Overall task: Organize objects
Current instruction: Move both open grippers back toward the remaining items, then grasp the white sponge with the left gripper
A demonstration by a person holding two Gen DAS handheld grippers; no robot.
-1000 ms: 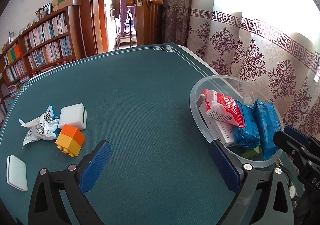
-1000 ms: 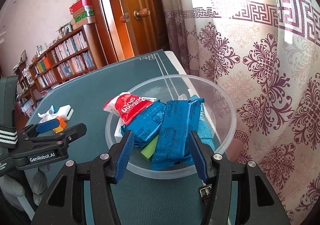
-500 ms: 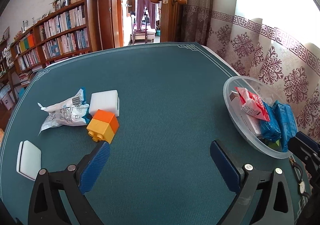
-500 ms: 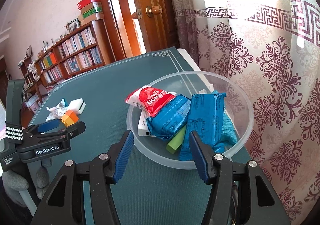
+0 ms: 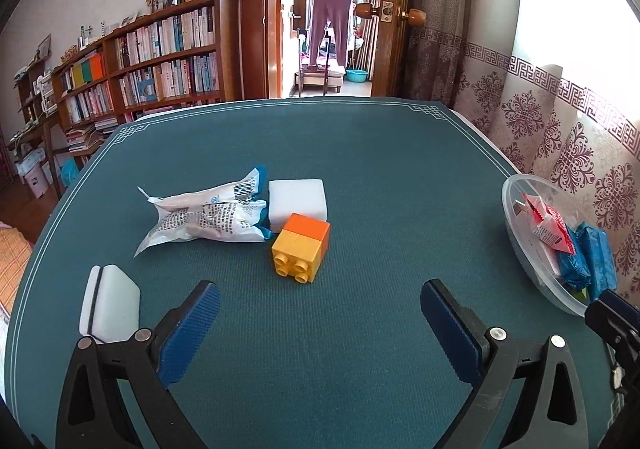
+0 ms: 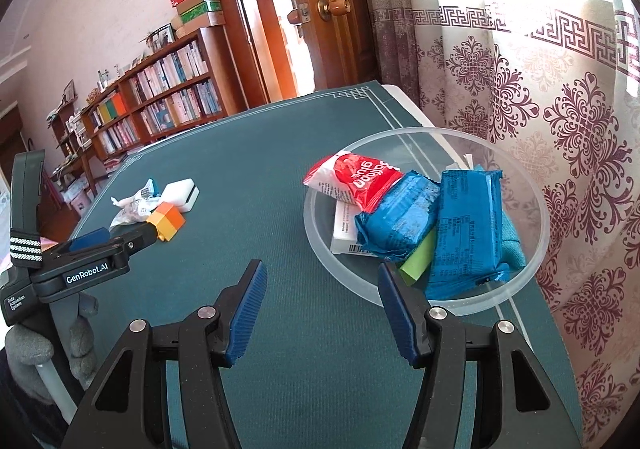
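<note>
An orange and yellow toy brick (image 5: pixel 302 247) lies on the green table (image 5: pixel 380 169), touching a white block (image 5: pixel 296 199) and a crumpled white wrapper (image 5: pixel 208 219). My left gripper (image 5: pixel 320 301) is open and empty, just short of the brick. Another white block (image 5: pixel 108 303) lies by its left finger. A clear bowl (image 6: pixel 312 225) holds a red packet (image 6: pixel 356 179), two blue packets (image 6: pixel 400 217), a green piece (image 6: pixel 418 261) and a white box (image 6: pixel 344 233). My right gripper (image 6: pixel 320 281) is open and empty, in front of the bowl's left side.
A patterned curtain (image 6: pixel 560 109) hangs right behind the bowl and the table's right edge. Bookshelves (image 5: pixel 152 61) and an open doorway (image 5: pixel 332 29) stand beyond the far edge. A gloved hand (image 6: pixel 28 349) holds the left gripper (image 6: pixel 120 237).
The left gripper has swung left, away from the bowl, and now faces the brick and wrapper. The right gripper has drawn back and left from over the bowl.
</note>
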